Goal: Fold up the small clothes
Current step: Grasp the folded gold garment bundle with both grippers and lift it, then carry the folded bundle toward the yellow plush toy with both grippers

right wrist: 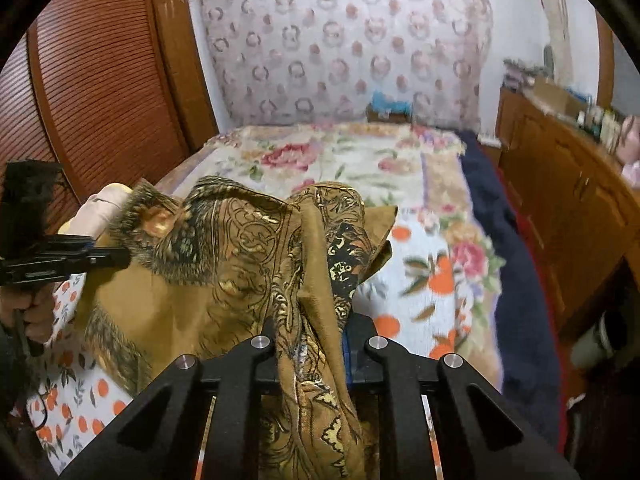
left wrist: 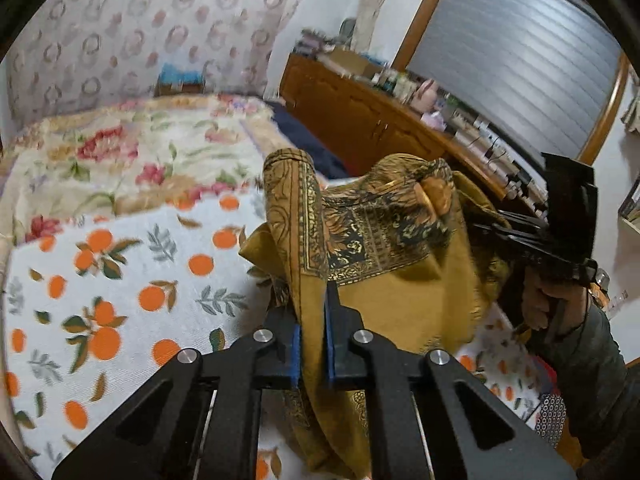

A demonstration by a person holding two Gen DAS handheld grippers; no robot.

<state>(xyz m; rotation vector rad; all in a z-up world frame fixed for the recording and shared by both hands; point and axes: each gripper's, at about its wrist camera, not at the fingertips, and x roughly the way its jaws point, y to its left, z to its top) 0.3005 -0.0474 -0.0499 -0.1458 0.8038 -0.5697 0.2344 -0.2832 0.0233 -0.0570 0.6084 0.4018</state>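
A mustard-brown scarf with black and gold paisley borders (left wrist: 392, 256) hangs in the air above the bed. My left gripper (left wrist: 313, 320) is shut on one bunched edge of it between its blue pads. My right gripper (right wrist: 310, 336) is shut on another bunched edge (right wrist: 256, 248). Each gripper shows in the other's view: the right one at the right of the left wrist view (left wrist: 532, 236), the left one at the left of the right wrist view (right wrist: 60, 256). The scarf sags between them.
Below is a bed with an orange-print cloth (left wrist: 120, 300) over a floral quilt (left wrist: 132, 148). A wooden cabinet with clutter on top (left wrist: 360, 112) runs along the right side. A louvred wooden door (right wrist: 100, 80) stands to the left. A patterned curtain (right wrist: 340, 40) hangs behind.
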